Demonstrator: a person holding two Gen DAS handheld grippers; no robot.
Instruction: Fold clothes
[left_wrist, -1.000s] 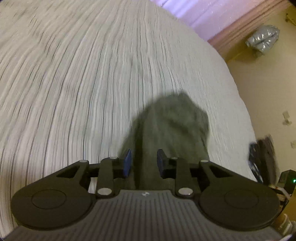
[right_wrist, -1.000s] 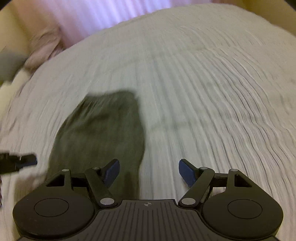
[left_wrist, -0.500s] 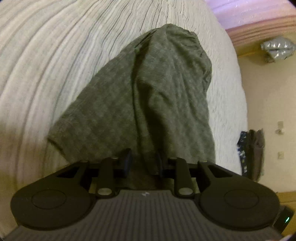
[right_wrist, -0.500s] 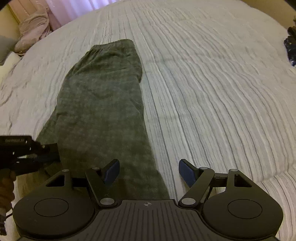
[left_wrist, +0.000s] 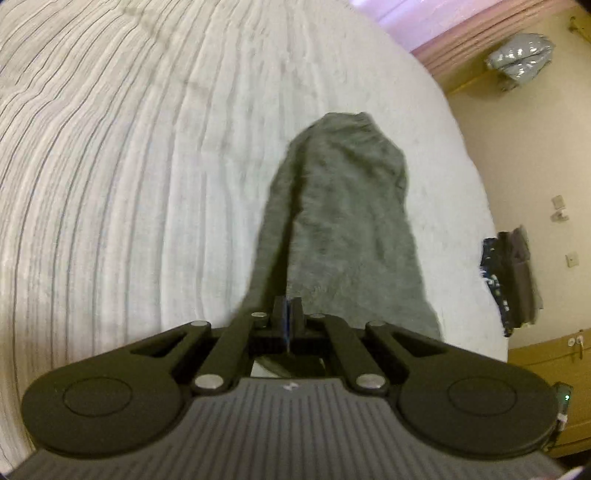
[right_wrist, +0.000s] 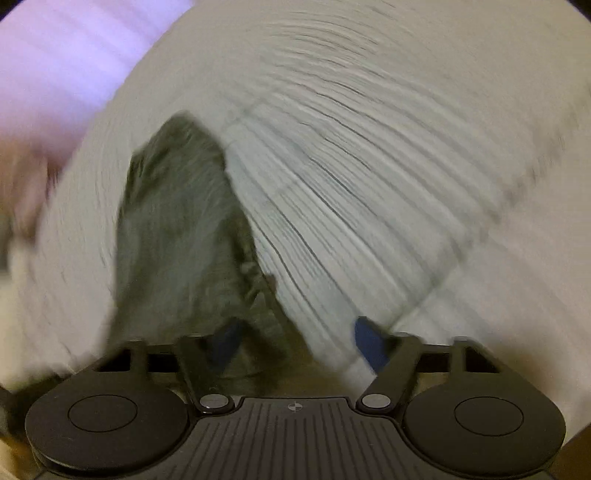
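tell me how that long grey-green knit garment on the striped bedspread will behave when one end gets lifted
The long grey-green knit garment likely hangs floppy: it already creases and drapes over the white striped bedspread. Its fuzzy weave probably grips rather than slips. With one end pinched in the left gripper, the rest should trail and drag.

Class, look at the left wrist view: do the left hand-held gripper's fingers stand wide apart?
No, the left hand-held gripper has its fingers pressed together, pinching the near edge of the grey-green garment.

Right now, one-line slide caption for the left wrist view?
Left gripper shut on the near edge of the grey-green garment lying lengthwise on the striped bedspread.
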